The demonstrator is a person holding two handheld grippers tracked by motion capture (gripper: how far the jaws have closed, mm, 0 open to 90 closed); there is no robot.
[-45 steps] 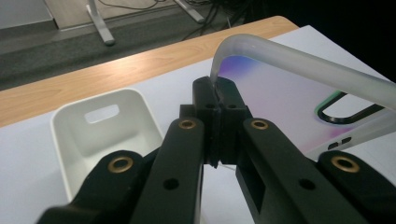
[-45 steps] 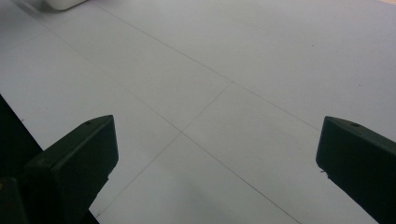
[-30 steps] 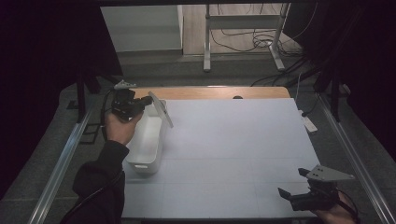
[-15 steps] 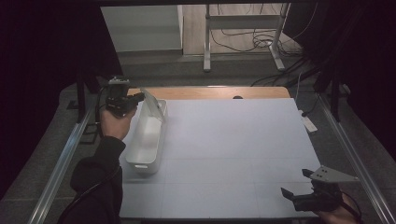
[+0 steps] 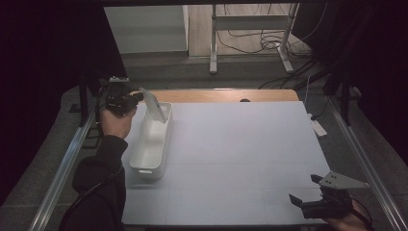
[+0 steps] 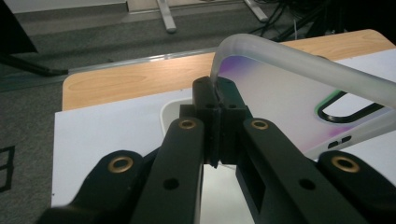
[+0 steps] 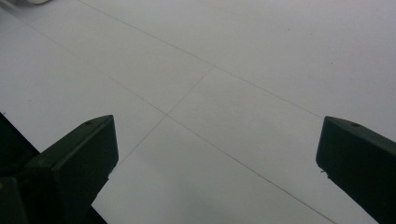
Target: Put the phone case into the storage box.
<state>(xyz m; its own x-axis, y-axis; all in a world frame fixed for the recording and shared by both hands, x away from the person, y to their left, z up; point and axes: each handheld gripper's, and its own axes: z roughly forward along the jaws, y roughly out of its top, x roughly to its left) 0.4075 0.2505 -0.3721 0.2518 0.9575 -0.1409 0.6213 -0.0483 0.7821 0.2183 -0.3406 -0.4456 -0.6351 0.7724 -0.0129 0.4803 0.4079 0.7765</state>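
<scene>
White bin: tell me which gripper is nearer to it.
Left. The left gripper hangs at the white bin's far end, pinching a phone case. The right gripper sits far off at the table's near right corner.

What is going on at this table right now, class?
A person works with a two-jaw tool in each hand. The left tool is shut on the edge of a clear phone case, holding it tilted above the far end of a long white tray at the table's left side. The right tool sits at the near right corner with its jaws apart, nothing between them, over the bare white table cover.
</scene>
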